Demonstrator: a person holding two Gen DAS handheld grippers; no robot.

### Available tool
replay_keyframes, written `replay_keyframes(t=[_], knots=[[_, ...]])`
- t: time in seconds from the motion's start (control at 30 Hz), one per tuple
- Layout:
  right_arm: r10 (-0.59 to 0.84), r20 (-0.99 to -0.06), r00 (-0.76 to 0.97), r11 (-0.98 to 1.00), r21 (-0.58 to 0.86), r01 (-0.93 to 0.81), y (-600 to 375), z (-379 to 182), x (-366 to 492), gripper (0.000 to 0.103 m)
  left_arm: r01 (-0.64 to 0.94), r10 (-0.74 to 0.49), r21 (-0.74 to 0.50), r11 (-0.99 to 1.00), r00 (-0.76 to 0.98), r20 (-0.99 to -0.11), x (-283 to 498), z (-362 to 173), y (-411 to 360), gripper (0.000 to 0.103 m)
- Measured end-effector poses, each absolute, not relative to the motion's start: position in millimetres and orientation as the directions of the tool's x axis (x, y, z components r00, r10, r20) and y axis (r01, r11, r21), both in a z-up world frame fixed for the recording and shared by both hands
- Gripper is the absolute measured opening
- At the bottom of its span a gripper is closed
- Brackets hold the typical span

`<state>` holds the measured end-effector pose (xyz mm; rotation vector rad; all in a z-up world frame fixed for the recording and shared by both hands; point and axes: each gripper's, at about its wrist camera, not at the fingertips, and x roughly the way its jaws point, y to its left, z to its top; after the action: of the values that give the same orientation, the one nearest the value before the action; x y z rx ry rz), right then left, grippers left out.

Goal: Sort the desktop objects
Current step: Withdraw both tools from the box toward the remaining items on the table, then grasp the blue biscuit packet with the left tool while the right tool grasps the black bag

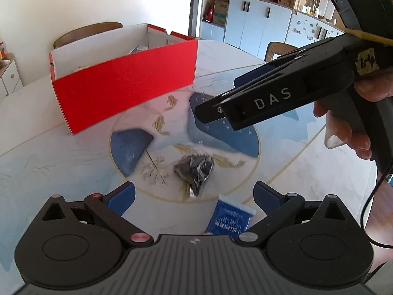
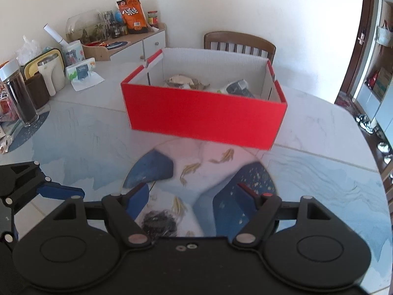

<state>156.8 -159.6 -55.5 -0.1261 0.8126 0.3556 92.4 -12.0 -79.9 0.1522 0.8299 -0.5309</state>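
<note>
A red cardboard box (image 1: 122, 81) stands open-topped on the patterned table, with several packets (image 2: 184, 82) lying in it. A small clear bag of dark bits (image 1: 194, 172) lies on the round blue design, just ahead of my left gripper (image 1: 194, 196), whose blue fingers are open and apart from it. A blue packet (image 1: 229, 218) lies by the left gripper's right finger. My right gripper (image 2: 189, 201) is open and empty above the same dark bag (image 2: 159, 223). In the left wrist view the right gripper (image 1: 213, 105) hovers side-on over the table, a hand (image 1: 343, 132) holding it.
At the table's left edge stand a dark jar (image 2: 19, 95), a cream mug (image 2: 51, 73) and a tissue pack (image 2: 81, 71). Behind them a sideboard (image 2: 137, 41) carries snacks and jars. A wooden chair (image 2: 239, 41) stands behind the box. Pale blue cabinets (image 1: 258, 22) line the far wall.
</note>
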Motion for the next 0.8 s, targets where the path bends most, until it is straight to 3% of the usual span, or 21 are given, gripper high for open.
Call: replay_keyframes(t=[0.8], knots=[[0.240,-0.811,0.534,0.921,0.017,-0.388,-134,-105,141,0.077,0.600,-0.403,-0.025,0.800,0.506,-0.763,66,-126,-24,0.102]])
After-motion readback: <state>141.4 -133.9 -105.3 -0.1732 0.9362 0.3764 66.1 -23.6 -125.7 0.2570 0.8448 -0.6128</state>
